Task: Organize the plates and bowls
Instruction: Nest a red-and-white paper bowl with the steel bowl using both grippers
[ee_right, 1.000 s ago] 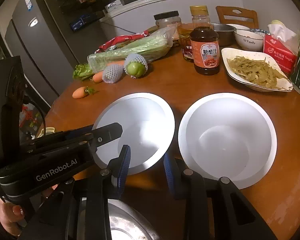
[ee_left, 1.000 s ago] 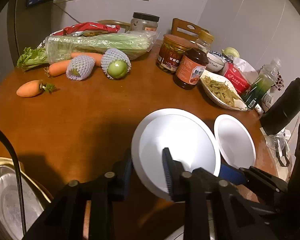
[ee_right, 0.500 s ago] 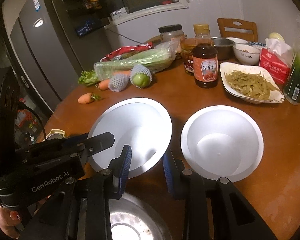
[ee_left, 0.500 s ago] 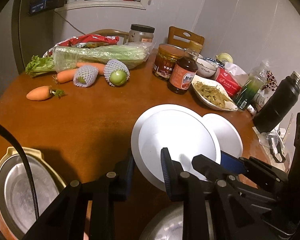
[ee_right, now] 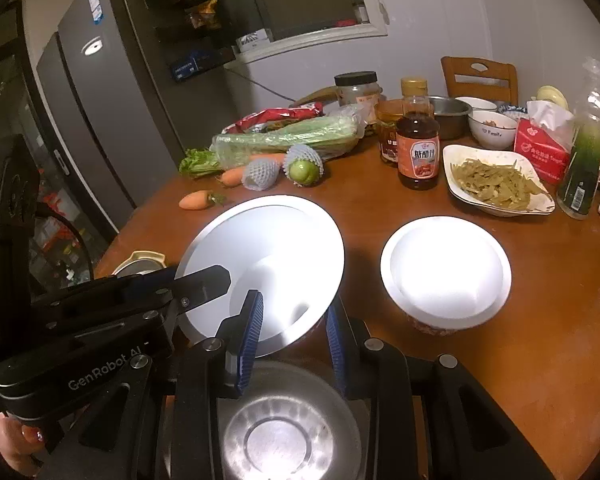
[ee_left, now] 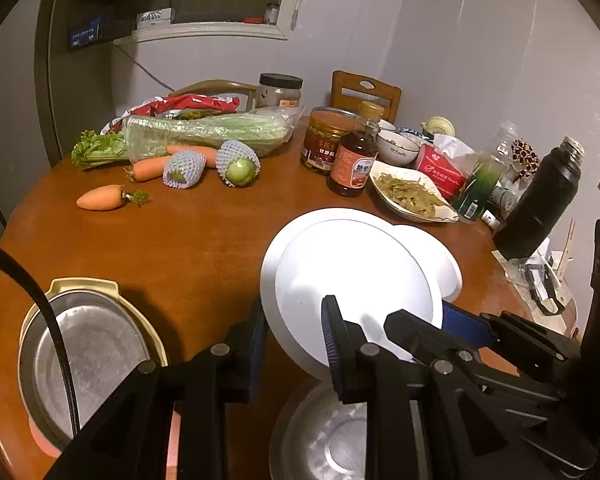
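Note:
Both grippers hold the large white plate (ee_left: pixel 352 272) off the brown table (ee_left: pixel 160 248). My left gripper (ee_left: pixel 294 332) is shut on its near rim. My right gripper (ee_right: pixel 292 328) is shut on the same plate's (ee_right: pixel 268 256) near edge, with the left gripper's fingers (ee_right: pixel 204 280) clamped on its left rim. The plate is tilted, raised above a steel bowl (ee_right: pixel 284 424) at the table's front edge. A white bowl (ee_right: pixel 446 272) stands on the table to the right, apart from the plate. In the left wrist view the white bowl (ee_left: pixel 448 264) is mostly hidden behind the plate.
A steel pot in a yellow holder (ee_left: pixel 80 352) sits front left. At the back lie carrots (ee_left: pixel 100 198), netted fruit (ee_left: pixel 238 164) and bagged celery (ee_left: pixel 208 132). Jars, a sauce bottle (ee_right: pixel 418 148), a dish of greens (ee_right: pixel 496 184), a tissue pack and a black flask (ee_left: pixel 540 204) crowd the right.
The white plate has been lifted off the table and drawn back toward the front edge. Both grippers rose with it; it now hangs over the steel bowl.

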### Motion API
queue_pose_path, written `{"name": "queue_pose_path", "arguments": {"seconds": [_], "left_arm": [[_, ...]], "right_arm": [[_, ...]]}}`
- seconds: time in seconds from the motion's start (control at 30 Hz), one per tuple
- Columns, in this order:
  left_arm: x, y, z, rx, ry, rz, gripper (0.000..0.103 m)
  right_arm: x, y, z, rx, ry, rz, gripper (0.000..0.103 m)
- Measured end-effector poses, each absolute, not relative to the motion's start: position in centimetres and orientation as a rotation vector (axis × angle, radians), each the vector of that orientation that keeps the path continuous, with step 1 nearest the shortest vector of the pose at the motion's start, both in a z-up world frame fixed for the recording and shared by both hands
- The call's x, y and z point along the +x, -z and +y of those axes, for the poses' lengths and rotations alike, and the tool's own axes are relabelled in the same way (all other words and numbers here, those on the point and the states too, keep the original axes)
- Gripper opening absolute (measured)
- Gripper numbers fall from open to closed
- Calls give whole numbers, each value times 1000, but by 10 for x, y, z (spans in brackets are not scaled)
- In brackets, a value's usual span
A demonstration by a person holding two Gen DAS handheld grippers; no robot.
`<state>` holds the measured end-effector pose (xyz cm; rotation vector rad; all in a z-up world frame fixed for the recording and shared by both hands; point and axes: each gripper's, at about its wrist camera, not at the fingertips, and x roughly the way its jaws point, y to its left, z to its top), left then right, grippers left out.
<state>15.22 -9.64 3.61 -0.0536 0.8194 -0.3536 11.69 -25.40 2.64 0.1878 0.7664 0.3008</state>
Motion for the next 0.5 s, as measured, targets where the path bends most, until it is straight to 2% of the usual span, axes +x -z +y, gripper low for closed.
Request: {"name": "queue_pose_path", "arguments": {"seconds": [0.5], "left_arm": [[108,-45,-100,-19,369,787,27]], "right_arm": [[69,-36,-254,184,-292,713,33]]}}
